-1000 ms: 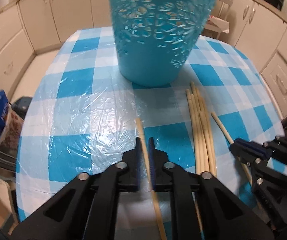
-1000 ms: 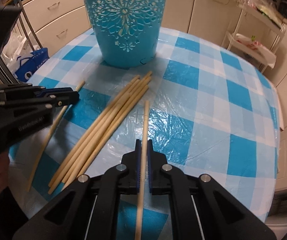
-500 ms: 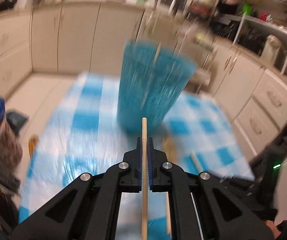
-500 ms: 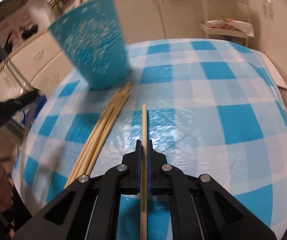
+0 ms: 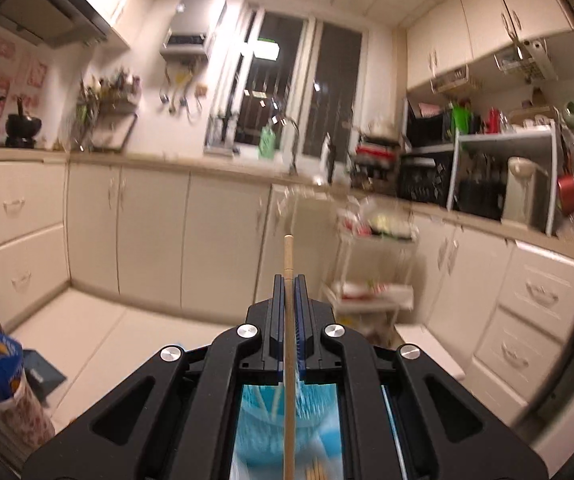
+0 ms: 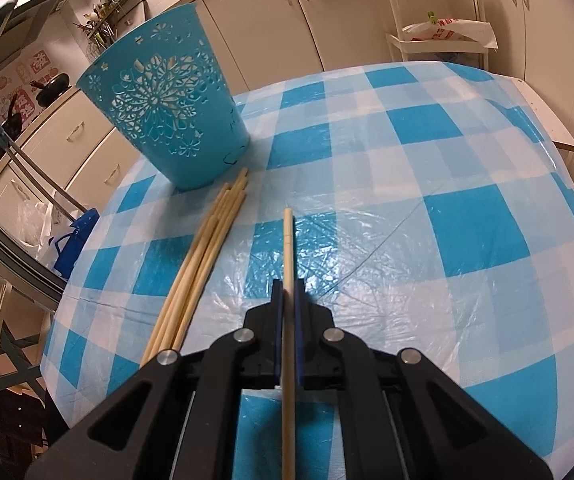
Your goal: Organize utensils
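My left gripper (image 5: 288, 280) is shut on a wooden chopstick (image 5: 288, 252) and is raised high, facing the kitchen cabinets. The blue perforated basket (image 5: 287, 420) shows blurred below it, between the gripper arms. My right gripper (image 6: 287, 286) is shut on another chopstick (image 6: 288, 236) and holds it above the checked tablecloth (image 6: 427, 208). In the right wrist view the blue basket (image 6: 163, 100) stands at the far left of the table. A bundle of several chopsticks (image 6: 203, 256) lies on the cloth between the basket and my right gripper.
Cream cabinets (image 5: 147, 232) and a cluttered counter (image 5: 447, 184) surround the table. A white wire trolley (image 6: 439, 32) stands beyond the table's far edge. A blue bag (image 6: 71, 240) and metal frame sit to the table's left.
My left gripper has lifted its chopstick off the table and swung up above the basket. My right gripper has raised its chopstick and pulled back a little.
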Motion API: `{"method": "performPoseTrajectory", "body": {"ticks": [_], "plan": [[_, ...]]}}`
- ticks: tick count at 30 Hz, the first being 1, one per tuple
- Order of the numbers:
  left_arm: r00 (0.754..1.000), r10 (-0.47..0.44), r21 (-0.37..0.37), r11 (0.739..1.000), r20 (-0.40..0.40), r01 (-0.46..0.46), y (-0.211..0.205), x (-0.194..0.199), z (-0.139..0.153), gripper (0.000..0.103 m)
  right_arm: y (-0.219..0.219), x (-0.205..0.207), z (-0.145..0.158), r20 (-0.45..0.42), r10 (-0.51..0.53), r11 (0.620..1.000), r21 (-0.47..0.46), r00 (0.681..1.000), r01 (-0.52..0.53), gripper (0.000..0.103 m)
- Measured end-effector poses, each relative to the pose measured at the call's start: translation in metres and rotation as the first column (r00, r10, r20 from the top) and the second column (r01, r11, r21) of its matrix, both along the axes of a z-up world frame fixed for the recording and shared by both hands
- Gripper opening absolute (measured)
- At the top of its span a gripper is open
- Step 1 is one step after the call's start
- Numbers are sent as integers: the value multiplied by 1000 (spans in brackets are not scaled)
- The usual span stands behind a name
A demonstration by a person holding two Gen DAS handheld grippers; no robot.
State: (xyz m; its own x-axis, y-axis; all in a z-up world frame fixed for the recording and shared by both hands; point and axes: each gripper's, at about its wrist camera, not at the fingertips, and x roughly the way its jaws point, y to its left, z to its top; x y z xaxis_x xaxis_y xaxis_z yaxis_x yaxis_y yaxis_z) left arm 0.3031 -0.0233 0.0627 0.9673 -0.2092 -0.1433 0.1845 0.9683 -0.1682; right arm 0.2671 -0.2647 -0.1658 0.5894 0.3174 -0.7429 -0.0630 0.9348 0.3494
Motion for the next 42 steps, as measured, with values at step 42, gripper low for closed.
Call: {"method": "performPoseTrajectory", "body": {"ticks": [42], "plan": [[989, 119, 8, 993, -86, -119, -21, 82, -70, 5, -2, 2, -2, 1, 21, 999, 50, 1000, -21, 6]]}}
